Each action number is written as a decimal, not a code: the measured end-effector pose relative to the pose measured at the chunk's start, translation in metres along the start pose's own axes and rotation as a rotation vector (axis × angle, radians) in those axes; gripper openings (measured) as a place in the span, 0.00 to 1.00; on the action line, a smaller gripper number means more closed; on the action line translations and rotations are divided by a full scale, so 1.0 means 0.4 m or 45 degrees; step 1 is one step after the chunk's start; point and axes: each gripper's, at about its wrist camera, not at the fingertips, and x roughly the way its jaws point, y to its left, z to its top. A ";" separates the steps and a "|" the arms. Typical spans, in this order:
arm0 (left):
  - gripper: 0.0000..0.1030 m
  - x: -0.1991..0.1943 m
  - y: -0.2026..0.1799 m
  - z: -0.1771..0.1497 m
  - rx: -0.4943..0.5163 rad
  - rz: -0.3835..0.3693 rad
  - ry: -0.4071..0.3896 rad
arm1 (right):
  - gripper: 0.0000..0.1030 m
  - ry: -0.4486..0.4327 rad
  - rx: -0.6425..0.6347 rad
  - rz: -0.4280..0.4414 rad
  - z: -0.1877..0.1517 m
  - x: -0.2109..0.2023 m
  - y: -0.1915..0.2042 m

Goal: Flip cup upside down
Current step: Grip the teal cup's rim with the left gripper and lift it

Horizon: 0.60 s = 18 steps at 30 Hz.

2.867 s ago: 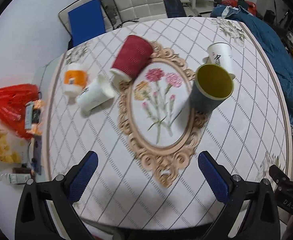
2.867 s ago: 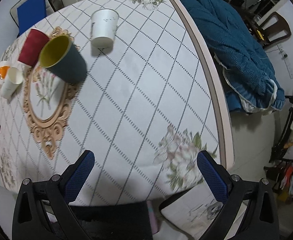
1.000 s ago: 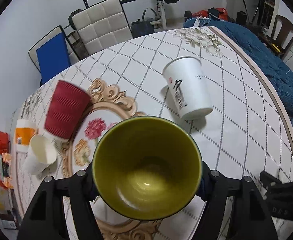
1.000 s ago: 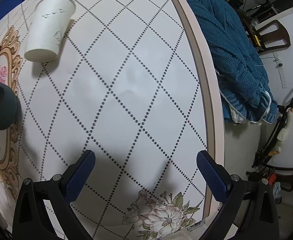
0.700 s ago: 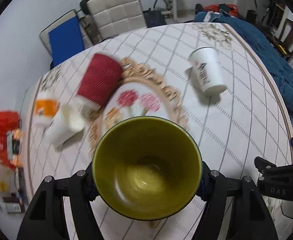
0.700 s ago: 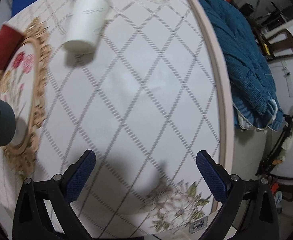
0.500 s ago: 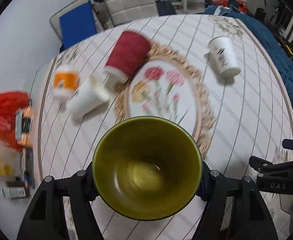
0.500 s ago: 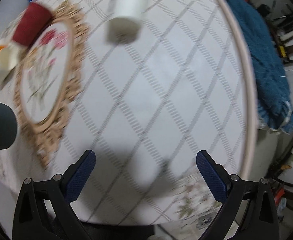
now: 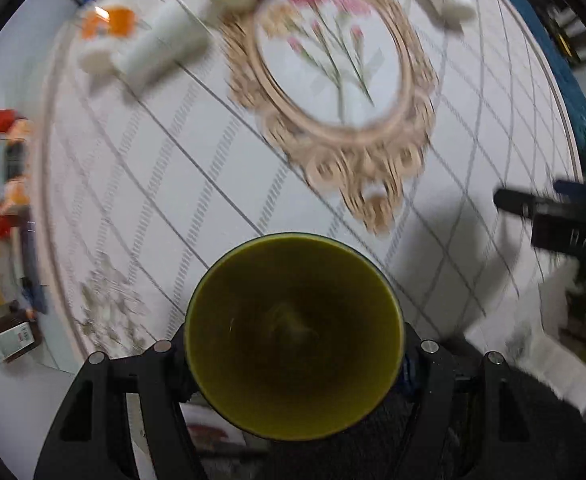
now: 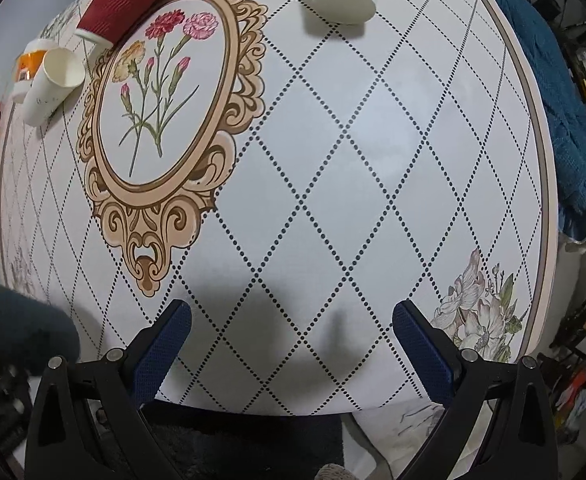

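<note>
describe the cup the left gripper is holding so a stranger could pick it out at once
Start at the round table with the oval flower frame printed on it. At its near edge, off the frame's lower tip, the left gripper is shut on a cup held clear of the tabletop. It is the only dark teal cup with a yellow-green inside; the others are red or white and sit on the table.

A smooth, faintly glossy worktop (image 10: 373, 152) with a printed diamond grid and floral medallion fills both views. At the bottom of the left wrist view, a cup (image 9: 293, 336) shows a smooth olive-yellow inside; its outside looks matt dark blue. Upper left in the right wrist view, a ribbed red paper cup (image 10: 123, 0). The right gripper (image 10: 292, 344) is matt black plastic with textured blue pads (image 10: 161, 354).
</note>
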 end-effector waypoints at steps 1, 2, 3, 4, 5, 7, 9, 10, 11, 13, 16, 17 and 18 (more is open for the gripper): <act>0.66 0.024 0.000 0.002 0.011 -0.030 0.050 | 0.99 -0.001 -0.002 -0.007 -0.001 -0.001 0.001; 0.66 0.041 -0.001 0.006 0.016 -0.044 0.080 | 0.99 -0.001 -0.003 -0.012 -0.005 -0.002 0.004; 0.66 0.060 -0.003 0.012 0.023 -0.051 0.110 | 0.99 0.000 -0.006 -0.016 -0.008 -0.005 0.007; 0.66 0.079 -0.003 0.021 0.015 -0.055 0.136 | 0.99 -0.001 -0.007 -0.021 -0.014 0.000 0.015; 0.66 0.095 -0.002 0.030 0.005 -0.065 0.156 | 0.99 -0.002 -0.005 -0.025 -0.015 -0.002 0.016; 0.65 0.108 0.003 0.052 -0.019 -0.076 0.160 | 0.99 -0.010 0.007 -0.035 -0.011 -0.003 0.026; 0.65 0.112 0.005 0.076 -0.036 -0.073 0.154 | 0.99 -0.022 0.024 -0.041 -0.004 -0.010 0.030; 0.65 0.117 0.004 0.091 -0.046 -0.072 0.149 | 0.99 -0.025 0.033 -0.043 0.003 -0.011 0.035; 0.65 0.120 0.004 0.103 -0.056 -0.066 0.144 | 0.99 -0.029 0.043 -0.045 0.007 -0.016 0.029; 0.65 0.128 0.007 0.129 -0.084 -0.056 0.137 | 0.99 -0.035 0.060 -0.049 0.014 -0.027 0.018; 0.65 0.137 0.012 0.158 -0.123 -0.053 0.132 | 0.99 -0.042 0.075 -0.062 0.032 -0.039 0.006; 0.65 0.140 0.014 0.168 -0.136 -0.054 0.131 | 0.99 -0.043 0.079 -0.070 0.077 -0.025 0.014; 0.65 0.143 0.019 0.179 -0.153 -0.056 0.132 | 0.99 -0.044 0.083 -0.075 0.085 -0.027 0.011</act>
